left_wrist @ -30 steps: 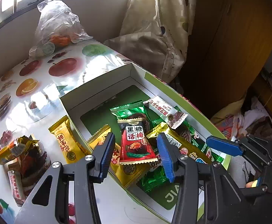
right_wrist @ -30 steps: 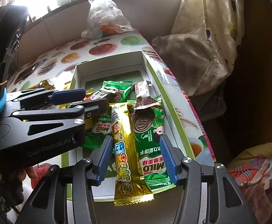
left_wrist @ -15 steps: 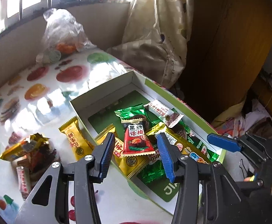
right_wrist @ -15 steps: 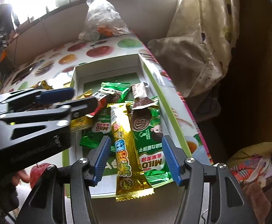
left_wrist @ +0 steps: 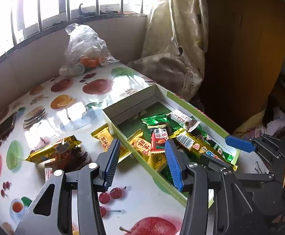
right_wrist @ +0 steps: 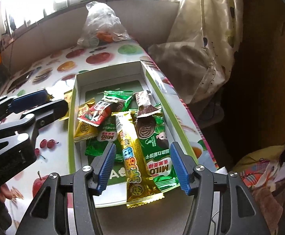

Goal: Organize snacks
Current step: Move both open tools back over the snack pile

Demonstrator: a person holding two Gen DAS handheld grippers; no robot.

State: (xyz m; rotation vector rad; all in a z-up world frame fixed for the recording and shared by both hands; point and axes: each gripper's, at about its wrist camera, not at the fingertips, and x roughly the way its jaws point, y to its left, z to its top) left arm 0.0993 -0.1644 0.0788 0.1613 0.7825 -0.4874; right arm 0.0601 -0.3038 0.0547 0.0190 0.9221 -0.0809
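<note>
A shallow white and green box point(left_wrist: 130, 105) point(right_wrist: 111, 74) lies on the fruit-print table and holds several snack packets: a red packet point(left_wrist: 159, 140) point(right_wrist: 95, 113), a long gold bar point(right_wrist: 132, 152) point(left_wrist: 197, 145), green Milo packets point(right_wrist: 158, 137) and yellow packets point(right_wrist: 83, 131). My left gripper point(left_wrist: 142, 158) is open and empty, above the box's near left wall. My right gripper point(right_wrist: 142, 164) is open and empty, above the gold bar at the box's near end. Outside the box lie a yellow packet point(left_wrist: 103, 139) and a pile of gold and dark packets point(left_wrist: 60, 154).
A clear plastic bag with orange items point(left_wrist: 83, 49) point(right_wrist: 103, 27) stands at the table's far end. A dark phone point(left_wrist: 2, 129) lies at the left. A curtain point(left_wrist: 177, 45) hangs right of the table. The left gripper shows in the right wrist view point(right_wrist: 23, 113).
Both grippers have pulled back and up from the box, so more of the table and window shows. The red packet stays in the box. Both stay open.
</note>
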